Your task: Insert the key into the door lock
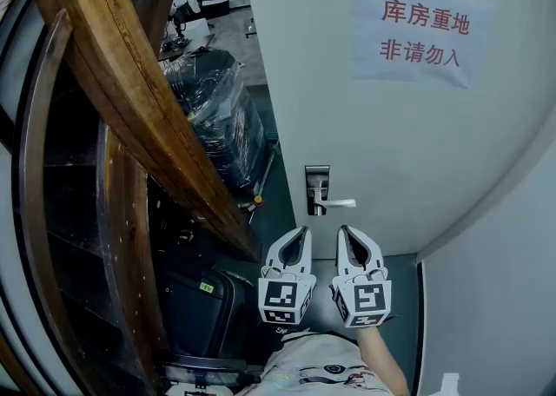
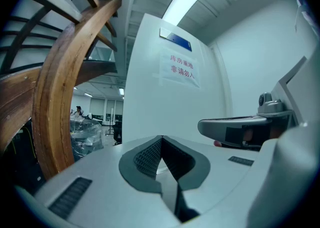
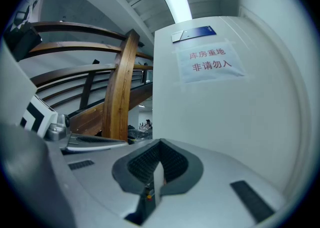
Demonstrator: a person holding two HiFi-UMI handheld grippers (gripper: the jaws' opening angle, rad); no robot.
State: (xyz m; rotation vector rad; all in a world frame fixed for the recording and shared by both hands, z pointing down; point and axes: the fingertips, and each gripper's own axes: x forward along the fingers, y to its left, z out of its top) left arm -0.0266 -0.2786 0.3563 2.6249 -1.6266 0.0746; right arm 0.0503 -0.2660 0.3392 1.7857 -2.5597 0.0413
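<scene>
Key [image 3: 155, 179]: a thin, pale, flat strip standing on edge between the jaws of the right tongs, which looks like the key. It shows only in the right gripper view, and in the head view nothing sticks out past the tips.
Right tongs [image 1: 343, 230]: pressed together and pinching the key. They point level at the door and are apart from it.
Left tongs [image 1: 304, 231]: pressed together with nothing between them. They sit just beside the right tongs and point the same way.
Door lock [image 1: 317, 179]: a metal plate near the left edge of the door. In the head view it is above the two tips, and nothing touches it.
Door handle [image 1: 339, 204]: a pale lever on the same plate that sticks out to the right.
Door [image 1: 391, 142]: white and plain. An office room shows past its left edge.
Paper notice [image 1: 420, 31]: a white sheet with red characters, stuck high on the door.
Wooden rail [image 1: 130, 99]: curved brown beams that fill the left of the head view.
Wrapped bundle [image 1: 213, 112]: a dark load under clear film, between the rail and the door edge.
Dark case [image 1: 200, 303]: on the floor, low at the left of the left tongs.
Forearm [image 1: 382, 359]: bare, behind the right tongs.
</scene>
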